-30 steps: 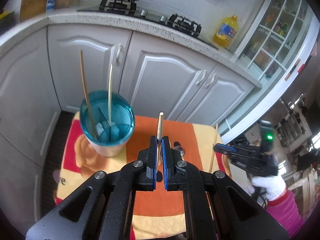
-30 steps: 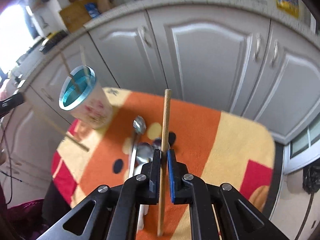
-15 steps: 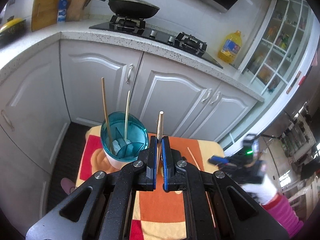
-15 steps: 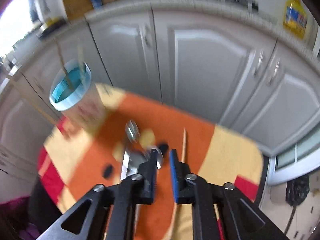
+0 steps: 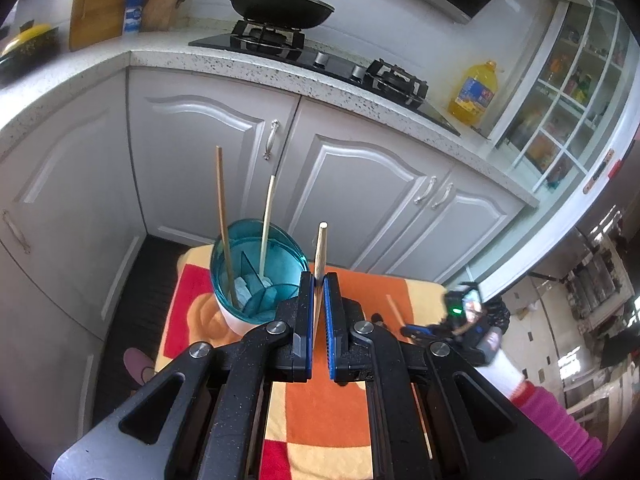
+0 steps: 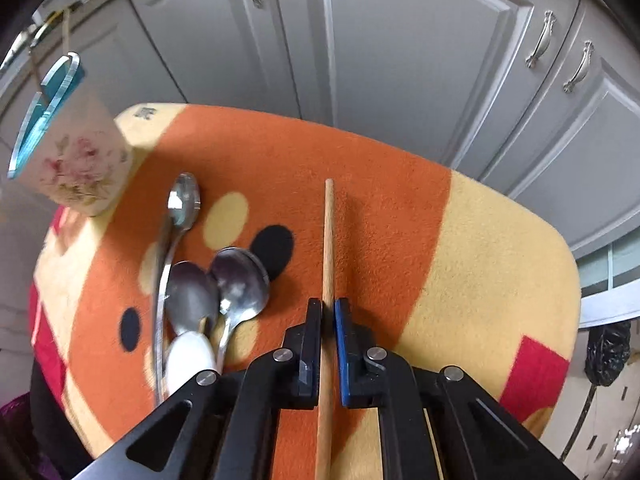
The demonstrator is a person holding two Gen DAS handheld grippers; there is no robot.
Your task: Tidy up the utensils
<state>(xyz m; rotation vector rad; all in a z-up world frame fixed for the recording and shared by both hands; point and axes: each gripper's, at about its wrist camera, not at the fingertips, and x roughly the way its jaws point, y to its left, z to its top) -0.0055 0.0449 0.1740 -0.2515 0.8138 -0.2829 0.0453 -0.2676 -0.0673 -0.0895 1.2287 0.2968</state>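
Left hand-held gripper [image 5: 319,280]: jaws pinched on a pale chopstick [image 5: 321,249], which stands upright between the blue pads, its tip just beside the rim of the teal utensil holder [image 5: 224,248].

Holder: stands on the orange-patterned cloth [image 5: 320,412] at its far left corner, in front of the white cabinet doors [image 5: 360,184]. Internal dividers are visible. Two chopsticks stand in it: a darker one [image 5: 222,216] against the left wall, a paler one [image 5: 267,220] nearer the centre.

Right hand-held gripper [image 6: 328,312]: jaws have just been closing and are now pressed onto a wooden chopstick [image 6: 328,240] lying on the cloth, well to the right of the holder.

Three metal spoons [image 6: 224,280] lie on the cloth between the holder and that chopstick, bowls touching or overlapping.
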